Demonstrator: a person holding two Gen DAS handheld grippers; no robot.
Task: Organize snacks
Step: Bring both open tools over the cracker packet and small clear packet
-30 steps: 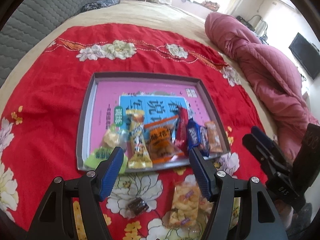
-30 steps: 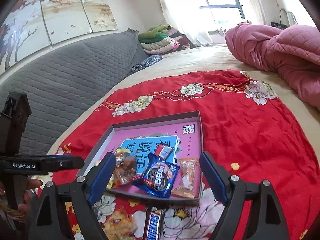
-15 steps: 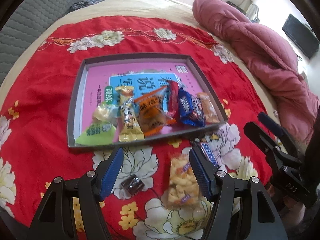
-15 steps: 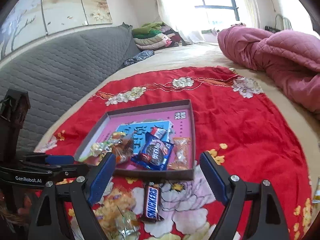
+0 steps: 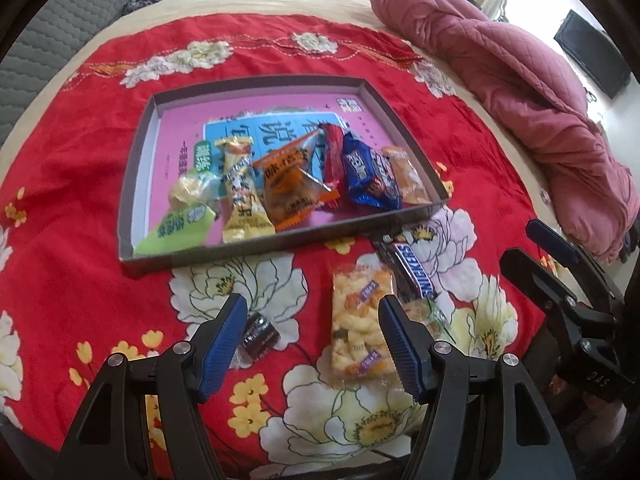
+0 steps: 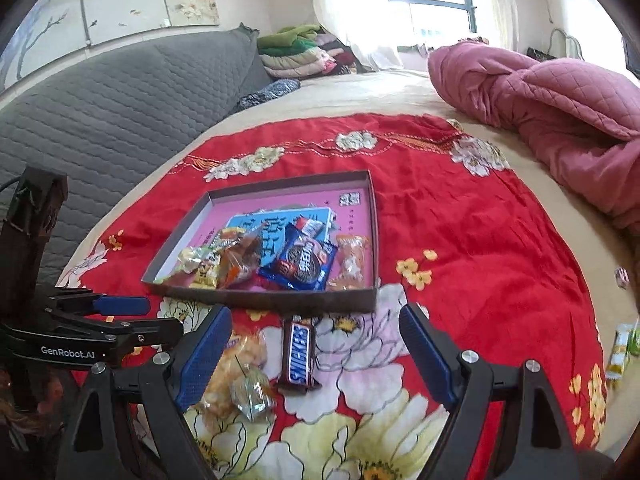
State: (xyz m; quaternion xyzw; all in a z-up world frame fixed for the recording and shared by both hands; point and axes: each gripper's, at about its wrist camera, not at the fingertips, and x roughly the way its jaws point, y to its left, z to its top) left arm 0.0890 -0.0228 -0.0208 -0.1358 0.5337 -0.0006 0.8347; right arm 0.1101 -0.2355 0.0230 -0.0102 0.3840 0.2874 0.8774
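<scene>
Bedroom scene: red floral cloth point(image 5: 72, 160) spread over a bed, shallow grey tray point(image 5: 138, 184) with pink lining set near the middle of it. Task judged partly done. Already inside the tray, lined up along its near wall: green pack point(image 5: 178, 230), yellow bar point(image 5: 242, 196), orange pack point(image 5: 294, 182), red stick point(image 5: 334, 152), blue cookie pack point(image 5: 368, 176), pale orange pack point(image 5: 408, 178). Outstanding, on the cloth just in front of the tray: Snickers bar point(image 6: 298, 350) almost touching the tray's near wall, clear bag of puffed snacks point(image 5: 358, 328) beside it, small clear-wrapped sweet point(image 6: 252, 392), dark wrapped candy point(image 5: 258, 336). More small packs point(image 6: 622, 346) well to the right of the tray, near the cloth's edge. Left gripper point(image 5: 310, 342) set moderately wide, empty, above the dark candy and the puffed-snack bag. Right gripper point(image 6: 316, 352) spread wide, empty, framing the Snickers bar without touching it. Probably several pickups left before the cloth is cleared.
</scene>
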